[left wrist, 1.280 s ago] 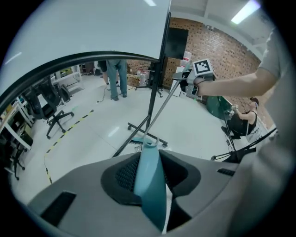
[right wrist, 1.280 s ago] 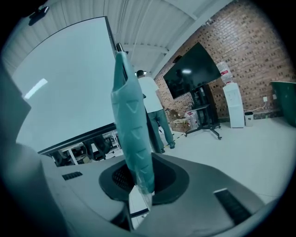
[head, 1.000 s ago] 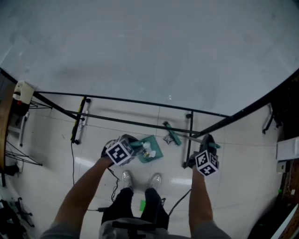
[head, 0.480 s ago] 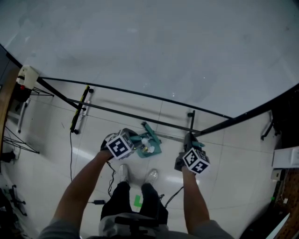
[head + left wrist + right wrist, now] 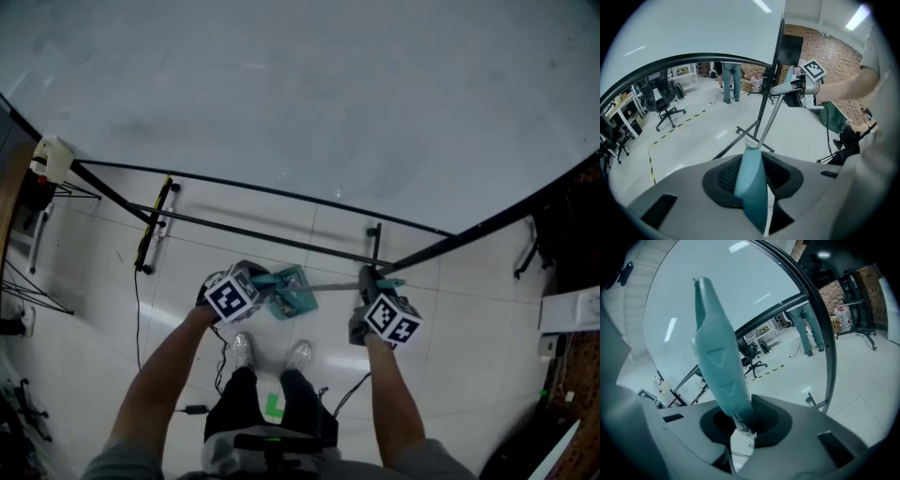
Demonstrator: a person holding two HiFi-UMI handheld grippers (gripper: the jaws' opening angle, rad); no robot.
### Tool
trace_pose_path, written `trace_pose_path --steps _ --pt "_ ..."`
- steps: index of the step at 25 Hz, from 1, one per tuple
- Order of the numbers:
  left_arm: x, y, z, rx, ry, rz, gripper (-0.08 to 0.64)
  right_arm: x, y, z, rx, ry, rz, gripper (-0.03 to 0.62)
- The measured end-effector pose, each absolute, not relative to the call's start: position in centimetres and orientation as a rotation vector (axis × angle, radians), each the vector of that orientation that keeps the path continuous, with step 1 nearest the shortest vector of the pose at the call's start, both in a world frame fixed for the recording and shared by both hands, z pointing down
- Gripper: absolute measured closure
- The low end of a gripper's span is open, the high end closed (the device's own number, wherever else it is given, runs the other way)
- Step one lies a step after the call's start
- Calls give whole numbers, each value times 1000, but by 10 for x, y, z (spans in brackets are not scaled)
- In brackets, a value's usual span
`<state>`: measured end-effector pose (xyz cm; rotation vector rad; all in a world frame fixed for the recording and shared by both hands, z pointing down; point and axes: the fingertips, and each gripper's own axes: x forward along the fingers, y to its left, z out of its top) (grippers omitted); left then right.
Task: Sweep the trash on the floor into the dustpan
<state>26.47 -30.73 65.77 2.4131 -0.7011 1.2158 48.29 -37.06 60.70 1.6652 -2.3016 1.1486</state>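
No word, brand or number reads clearly anywhere here: the left marker cube (image 5: 231, 297) on the left tongs (image 5: 266, 281) and the right marker cube (image 5: 393, 322) on the right tongs (image 5: 367, 279) show only black-and-white square patterns. Up close, the teal broom handle (image 5: 723, 366) carries two raised triangles. Down on the floor (image 5: 450, 309) sits a green tape mark (image 5: 273, 405), too small to read as a letter.
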Motion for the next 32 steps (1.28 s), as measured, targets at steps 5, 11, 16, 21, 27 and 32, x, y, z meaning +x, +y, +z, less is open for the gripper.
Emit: trace_pose_path --steps 5,11,16,21,27,32 --pt "251 -288 649 2489 -690 1160 440 474 -356 574 1646 -2393 1053 540" --pt "214 -271 616 2510 -769 1028 442 439 -327 502 1698 -2462 844 540" --pt "190 -260 569 2562 -822 962 442 403 -297 423 1786 -2468 600 541" --pt "193 -247 508 2691 -809 960 442 389 -259 342 1888 -2451 331 545" --pt "198 -236 459 2740 -787 965 442 386 -234 283 1934 -2423 110 549" --pt "191 -227 442 2742 -776 992 442 388 -211 268 1940 -2420 41 554"
